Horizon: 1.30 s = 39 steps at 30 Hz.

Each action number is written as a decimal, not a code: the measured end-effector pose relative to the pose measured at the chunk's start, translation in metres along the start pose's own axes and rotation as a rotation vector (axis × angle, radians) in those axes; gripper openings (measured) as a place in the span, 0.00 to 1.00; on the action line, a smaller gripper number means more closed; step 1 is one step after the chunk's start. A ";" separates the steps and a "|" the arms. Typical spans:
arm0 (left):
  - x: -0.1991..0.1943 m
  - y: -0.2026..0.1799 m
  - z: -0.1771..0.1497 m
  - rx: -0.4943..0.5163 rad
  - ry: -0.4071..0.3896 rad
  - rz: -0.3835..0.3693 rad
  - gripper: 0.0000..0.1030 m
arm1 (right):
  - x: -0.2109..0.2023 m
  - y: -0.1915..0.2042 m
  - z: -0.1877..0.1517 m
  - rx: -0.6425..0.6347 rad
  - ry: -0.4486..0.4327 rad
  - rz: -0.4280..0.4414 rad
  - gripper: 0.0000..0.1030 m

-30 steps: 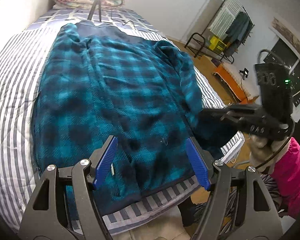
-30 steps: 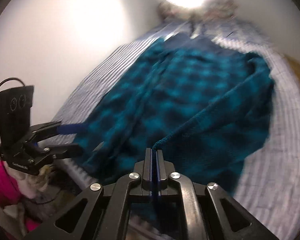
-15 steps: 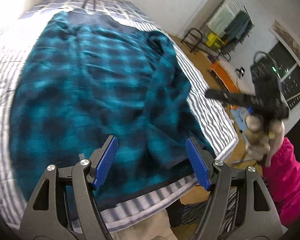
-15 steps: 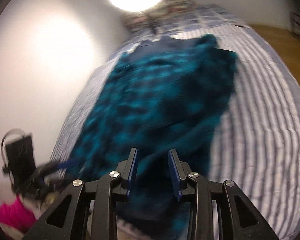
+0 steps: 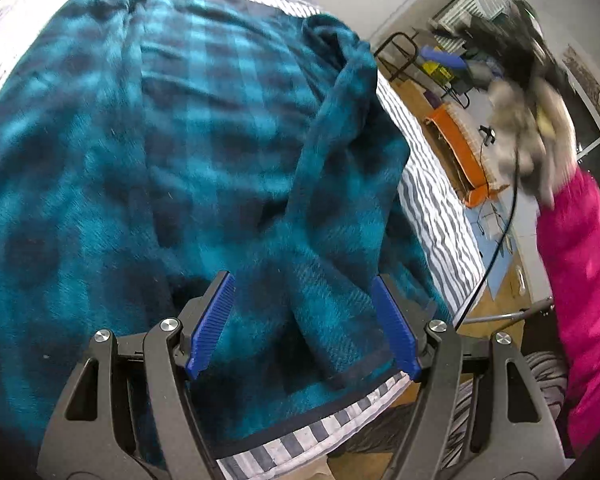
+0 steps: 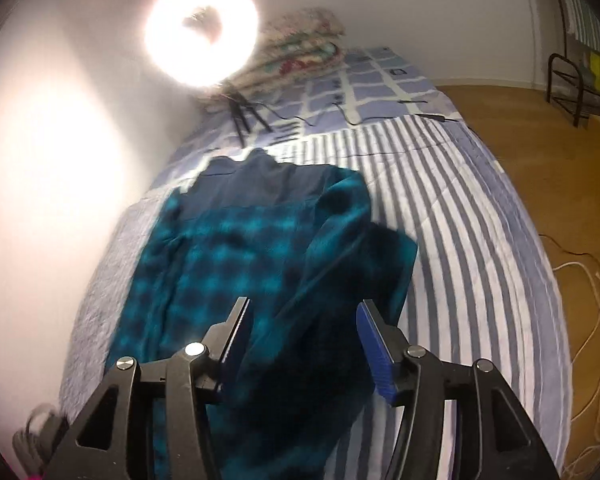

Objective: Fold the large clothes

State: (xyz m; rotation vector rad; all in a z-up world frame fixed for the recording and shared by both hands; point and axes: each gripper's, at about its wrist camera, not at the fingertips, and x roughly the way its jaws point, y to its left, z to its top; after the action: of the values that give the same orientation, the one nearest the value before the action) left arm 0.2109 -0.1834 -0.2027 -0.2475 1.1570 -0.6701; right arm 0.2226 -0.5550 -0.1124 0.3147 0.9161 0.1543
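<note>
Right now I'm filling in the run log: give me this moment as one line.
stage: sleeve laid across plaid fleece on striped bed | left gripper: open, empty | right gripper: jaws opening, nothing held

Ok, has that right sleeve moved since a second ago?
Yes. The sleeve now lies folded in over the jacket, inside the striped bed's edge where it hung before. The right gripper, jaws opening, holds nothing.
</note>
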 end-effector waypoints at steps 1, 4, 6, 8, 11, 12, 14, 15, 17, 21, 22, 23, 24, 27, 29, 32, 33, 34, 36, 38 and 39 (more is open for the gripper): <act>0.003 0.000 -0.002 -0.001 0.006 -0.006 0.71 | 0.014 -0.003 0.009 0.015 0.024 -0.016 0.55; 0.008 0.001 -0.004 0.001 0.015 -0.025 0.61 | 0.044 -0.015 0.024 0.060 0.059 -0.051 0.54; 0.012 0.000 -0.006 0.012 0.026 -0.025 0.46 | 0.060 -0.023 0.026 0.086 0.079 -0.062 0.50; 0.013 0.002 -0.007 0.019 0.040 -0.044 0.14 | 0.076 -0.029 0.029 0.107 0.111 -0.056 0.17; 0.014 0.001 -0.009 0.023 0.042 -0.063 0.02 | 0.084 -0.032 0.031 0.131 0.116 -0.072 0.01; 0.013 0.000 -0.009 0.025 0.038 -0.067 0.01 | 0.080 -0.028 0.034 0.118 0.094 -0.087 0.01; 0.007 -0.003 -0.011 0.026 0.027 -0.088 0.00 | 0.073 -0.019 0.040 0.081 0.062 -0.116 0.00; 0.004 -0.005 -0.013 0.026 0.023 -0.102 0.00 | 0.067 -0.007 0.046 0.028 0.047 -0.152 0.00; 0.000 -0.007 -0.017 0.023 0.017 -0.127 0.00 | 0.061 0.019 0.054 -0.078 0.030 -0.204 0.00; -0.004 -0.009 -0.019 -0.004 0.023 -0.177 0.00 | 0.075 0.078 0.063 -0.284 0.041 -0.259 0.00; -0.005 -0.010 -0.021 -0.003 0.021 -0.183 0.00 | 0.083 0.091 0.063 -0.321 0.047 -0.264 0.00; -0.007 -0.010 -0.021 -0.005 0.020 -0.185 0.00 | 0.093 0.102 0.063 -0.350 0.056 -0.263 0.00; -0.009 -0.010 -0.021 -0.008 0.018 -0.186 0.00 | 0.102 0.111 0.062 -0.368 0.065 -0.258 0.00; -0.010 -0.004 -0.021 -0.028 0.015 -0.186 0.00 | 0.135 0.135 0.056 -0.422 0.099 -0.240 0.00; -0.008 0.003 -0.021 -0.045 0.017 -0.180 0.00 | 0.156 0.148 0.050 -0.457 0.121 -0.235 0.00; -0.003 0.015 -0.024 -0.081 0.030 -0.161 0.00 | 0.189 0.161 0.039 -0.503 0.160 -0.230 0.00; -0.001 0.017 -0.024 -0.089 0.034 -0.158 0.00 | 0.196 0.162 0.035 -0.506 0.170 -0.225 0.00; 0.000 0.020 -0.025 -0.096 0.038 -0.153 0.00 | 0.205 0.162 0.032 -0.505 0.180 -0.221 0.00; 0.001 0.022 -0.025 -0.091 0.037 -0.137 0.00 | 0.218 0.161 0.028 -0.505 0.204 -0.223 0.01; 0.001 0.019 -0.025 -0.066 0.039 -0.119 0.00 | 0.221 0.156 0.024 -0.494 0.215 -0.200 0.08; 0.002 0.016 -0.025 -0.056 0.041 -0.113 0.00 | 0.219 0.154 0.025 -0.483 0.216 -0.182 0.14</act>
State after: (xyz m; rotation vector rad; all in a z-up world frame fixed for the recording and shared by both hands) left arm 0.1947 -0.1680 -0.2223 -0.3498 1.2088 -0.7462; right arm 0.3745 -0.3572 -0.2122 -0.2377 1.0829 0.2385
